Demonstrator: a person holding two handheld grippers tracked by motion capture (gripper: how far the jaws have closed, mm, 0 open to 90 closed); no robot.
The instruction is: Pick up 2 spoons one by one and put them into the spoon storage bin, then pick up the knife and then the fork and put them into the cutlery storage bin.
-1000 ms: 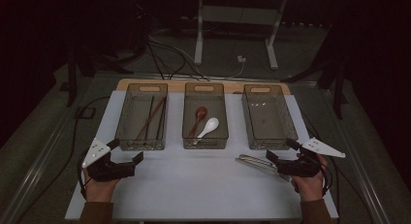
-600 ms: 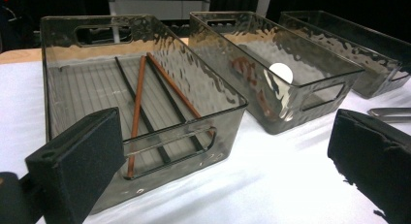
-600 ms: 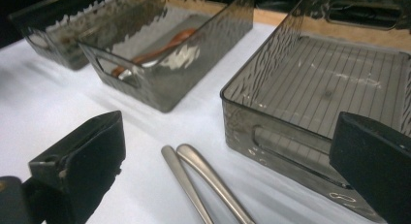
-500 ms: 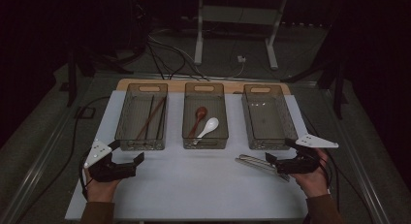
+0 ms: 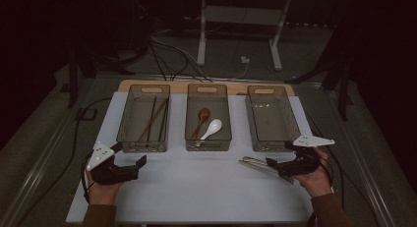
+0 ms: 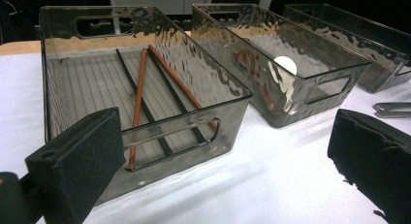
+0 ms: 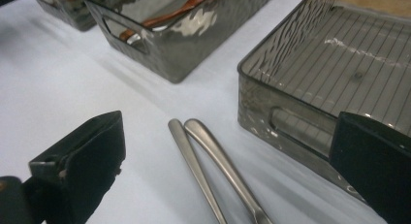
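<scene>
- On the white table top (image 5: 196,187), near its right front, your right gripper (image 5: 273,164) sits low with its jaws spread wide and nothing between them.
- Just in front of those jaws lie two metal utensil handles (image 7: 213,170), side by side and flat on the surface, just left of the near corner of the right bin (image 5: 271,116). In the high view their far ends (image 5: 253,162) show as a pale metal strip.
- Your left gripper (image 5: 140,163) rests at the near left of the table, also wide open and holding nothing, pointing towards the left bin (image 6: 145,93).
- The left bin holds dark and reddish-brown chopsticks (image 5: 153,120) lying lengthways.
- The middle bin (image 5: 208,116) holds a brown spoon (image 5: 202,116) and a white spoon (image 5: 211,128).
- The three smoky clear bins stand in a row at the far side, their far ends on a wooden board (image 5: 179,84).
- Beyond the table the room is dark: cables (image 5: 167,55) trail over the floor, and a pale metal stand (image 5: 241,25) rises at the far side.
</scene>
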